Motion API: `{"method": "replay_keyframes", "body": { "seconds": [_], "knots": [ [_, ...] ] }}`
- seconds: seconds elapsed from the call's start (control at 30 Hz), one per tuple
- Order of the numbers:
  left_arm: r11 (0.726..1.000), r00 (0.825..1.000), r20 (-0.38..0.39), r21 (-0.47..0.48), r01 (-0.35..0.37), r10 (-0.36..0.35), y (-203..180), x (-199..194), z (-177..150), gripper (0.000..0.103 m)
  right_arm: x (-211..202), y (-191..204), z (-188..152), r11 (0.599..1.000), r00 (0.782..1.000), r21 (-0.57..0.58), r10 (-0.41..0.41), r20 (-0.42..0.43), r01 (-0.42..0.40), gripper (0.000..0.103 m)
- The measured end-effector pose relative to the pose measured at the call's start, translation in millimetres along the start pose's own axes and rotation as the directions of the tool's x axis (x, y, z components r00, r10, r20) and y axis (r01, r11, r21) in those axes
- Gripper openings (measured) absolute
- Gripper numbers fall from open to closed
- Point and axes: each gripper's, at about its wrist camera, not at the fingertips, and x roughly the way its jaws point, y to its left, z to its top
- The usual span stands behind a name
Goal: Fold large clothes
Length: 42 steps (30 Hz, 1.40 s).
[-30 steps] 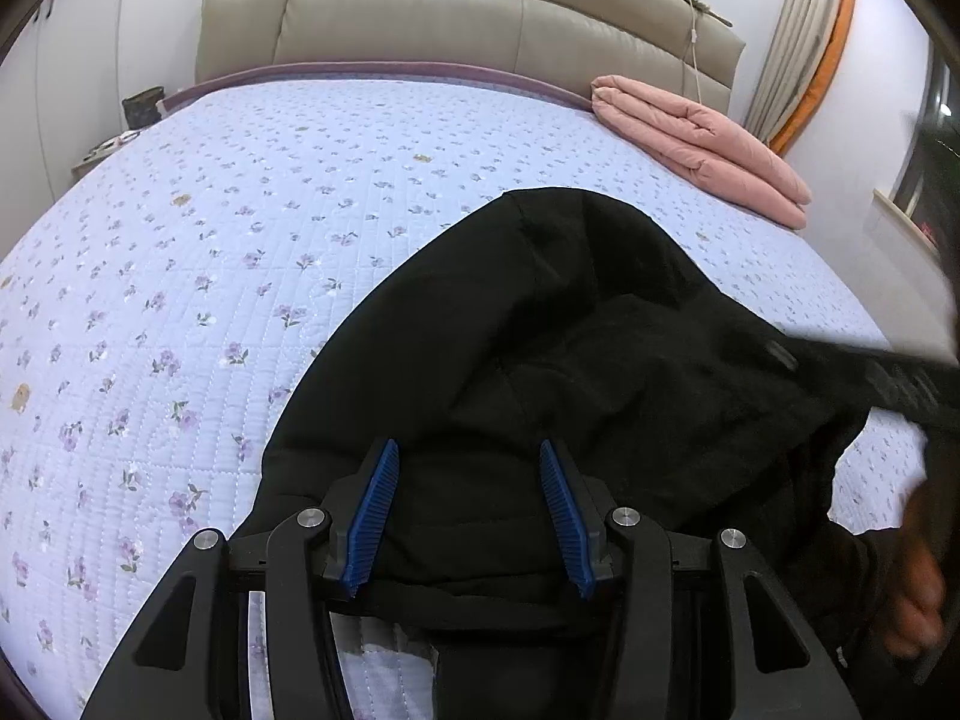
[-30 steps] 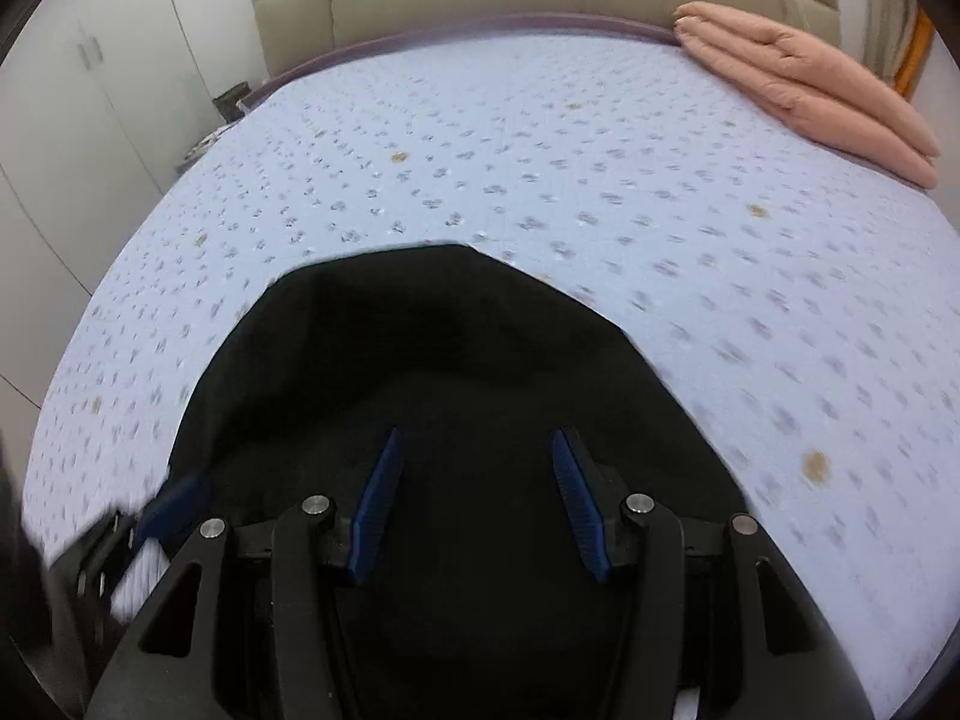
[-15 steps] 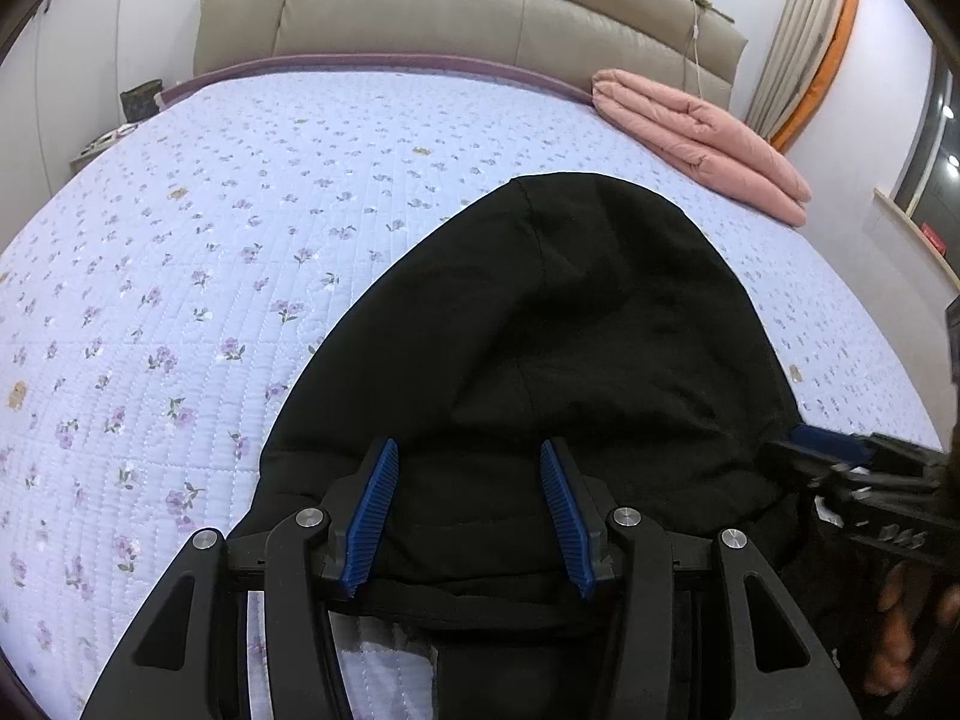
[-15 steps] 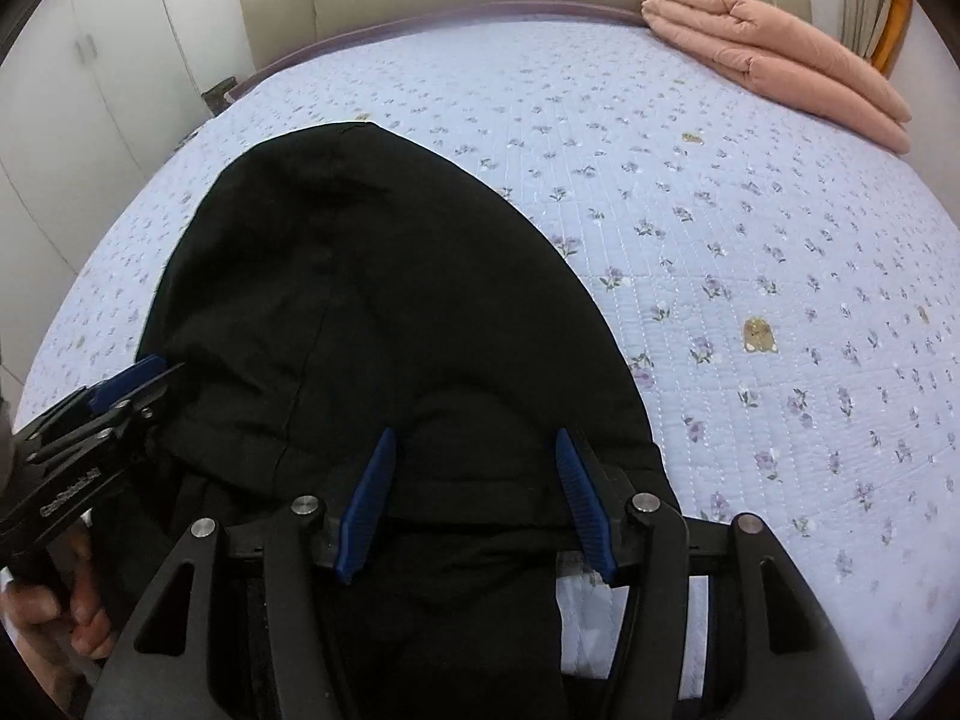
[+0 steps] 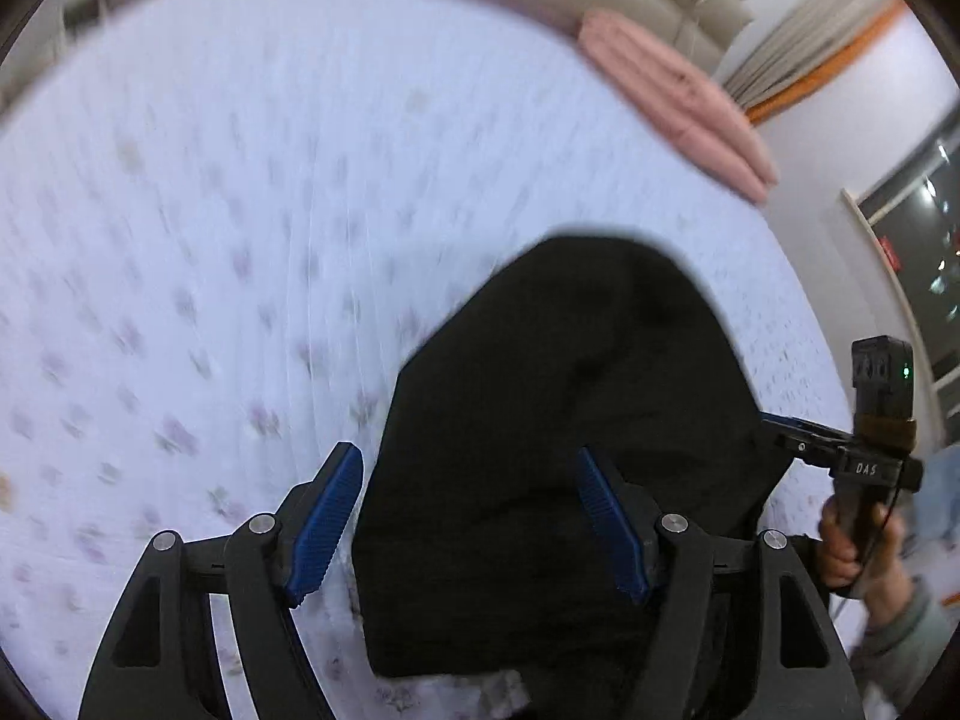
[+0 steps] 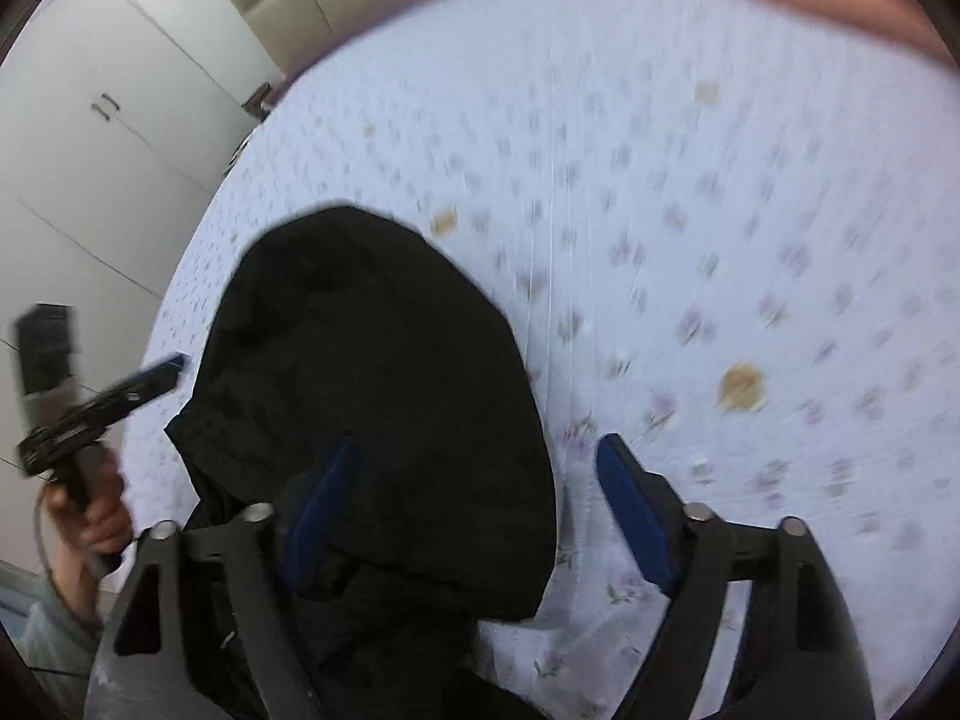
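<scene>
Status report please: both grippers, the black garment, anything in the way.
Left gripper and right gripper: jaws opening, gripping nothing. Black garment lying on the bed. Pink blanket far off, nothing in the way.

Count on the bed

One black garment (image 5: 564, 420), one folded pink blanket (image 5: 678, 102), two grippers: left gripper (image 5: 474, 516), right gripper (image 6: 480, 510).

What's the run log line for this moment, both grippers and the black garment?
left gripper: opening, nothing pinched | right gripper: opening, nothing pinched | black garment: lying on floral bedspread
</scene>
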Motion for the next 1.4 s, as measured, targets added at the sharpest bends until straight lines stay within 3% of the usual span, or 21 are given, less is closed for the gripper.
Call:
{"method": "replay_keyframes", "body": {
  "seconds": [0.07,0.1,0.2,0.23,0.33,0.53,0.67,0.77,0.93,1.03,1.1,1.13,1.17,1.27,1.4],
  "knots": [
    [1.0,0.999,-0.046,-0.015,0.027,-0.028,5,19,-3,0.075,17,6,-1,0.999,0.999,-0.031,0.037,-0.037,-0.038,0.074],
    [1.0,0.999,-0.025,0.008,0.024,-0.023,2,21,-5,0.075,26,8,1,0.998,0.998,-0.048,0.039,-0.043,-0.041,0.074],
    [0.998,1.0,-0.028,0.063,0.002,0.0,-16,28,-7,0.075,35,30,5,0.992,1.0,-0.126,-0.009,-0.019,0.006,0.067],
    [0.997,1.0,-0.015,0.081,-0.017,0.018,-22,29,-8,0.058,38,35,6,0.991,1.0,-0.137,-0.014,-0.016,0.012,0.054],
    [0.984,0.994,0.048,0.146,-0.104,0.098,-42,18,-13,0.022,30,47,2,0.983,0.998,-0.173,-0.053,0.03,0.058,0.034],
    [0.974,0.973,0.213,0.186,-0.13,0.09,-81,-63,-45,0.015,-34,88,-34,0.957,0.985,-0.259,-0.096,0.146,0.132,0.021],
    [0.959,0.951,0.296,0.236,-0.16,0.086,-117,-117,-89,0.014,-87,119,-73,0.939,0.967,-0.297,-0.105,0.231,0.173,0.014],
    [0.937,0.935,0.339,0.281,-0.208,0.105,-139,-153,-132,0.014,-129,147,-115,0.907,0.935,-0.336,-0.143,0.325,0.255,0.014],
    [0.907,0.915,0.387,0.334,-0.255,0.114,-177,-209,-204,0.013,-183,188,-205,0.825,0.86,-0.389,-0.206,0.467,0.409,0.013],
    [0.879,0.915,0.374,0.373,-0.297,0.15,-192,-229,-263,0.013,-207,199,-270,0.766,0.804,-0.392,-0.261,0.534,0.509,0.014],
    [0.878,0.93,0.303,0.36,-0.315,0.209,-184,-221,-295,0.014,-210,192,-304,0.744,0.786,-0.376,-0.316,0.531,0.552,0.025],
    [0.886,0.937,0.256,0.338,-0.317,0.238,-174,-215,-308,0.014,-209,185,-315,0.74,0.785,-0.366,-0.342,0.516,0.563,0.035],
    [0.893,0.94,0.217,0.315,-0.322,0.263,-164,-208,-318,0.014,-205,170,-330,0.736,0.786,-0.346,-0.401,0.47,0.582,0.039],
    [0.898,0.925,0.12,0.224,-0.38,0.361,-122,-196,-347,0.013,-201,135,-349,0.778,0.827,-0.306,-0.454,0.332,0.549,0.039],
    [0.9,0.911,0.144,0.16,-0.407,0.386,-106,-214,-342,0.013,-220,126,-344,0.837,0.856,-0.234,-0.424,0.295,0.495,0.041]
  ]
}}
